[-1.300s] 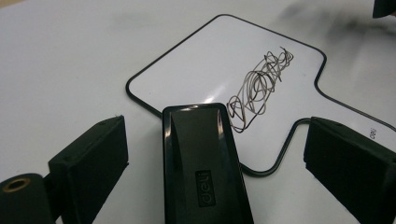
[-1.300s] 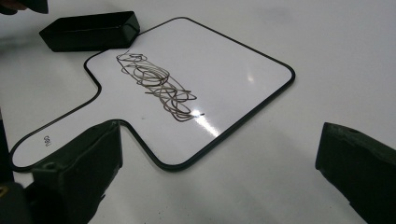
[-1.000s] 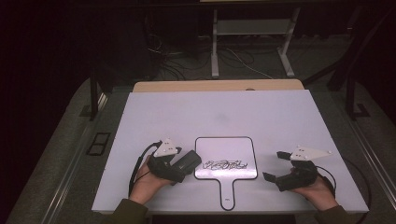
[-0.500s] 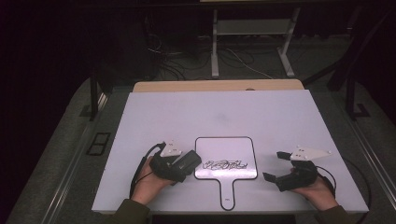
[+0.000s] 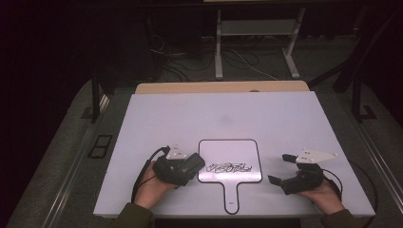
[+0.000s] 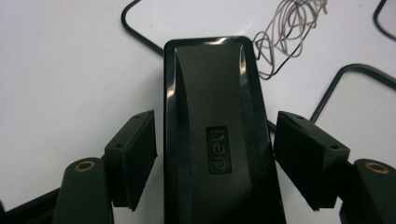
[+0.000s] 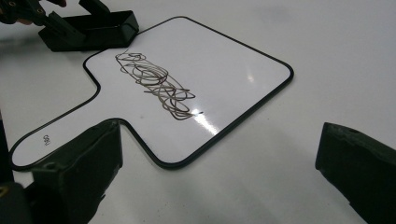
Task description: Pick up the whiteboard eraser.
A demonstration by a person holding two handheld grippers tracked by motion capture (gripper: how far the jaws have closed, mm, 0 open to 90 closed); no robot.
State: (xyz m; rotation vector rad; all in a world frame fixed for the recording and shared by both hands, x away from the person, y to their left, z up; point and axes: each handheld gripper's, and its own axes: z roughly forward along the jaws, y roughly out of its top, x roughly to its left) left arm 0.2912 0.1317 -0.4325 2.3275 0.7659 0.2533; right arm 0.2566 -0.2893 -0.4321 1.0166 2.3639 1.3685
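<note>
Starting at the left, the left claw is straddling a black whiteboard eraser that is lying flat on the white desk, just off the left edge of the small handled whiteboard. Its jaws have just been closing around the eraser's long sides, yet thin gaps are showing by both pads, so it is not gripping yet. Taking it across the narrow width is likely giving a firm hold for wiping. The black scribble is sitting mid-board, near the eraser. Further right, the right claw is waiting wide open and empty, just beside the board's right edge, probably ready to steady it.
</note>
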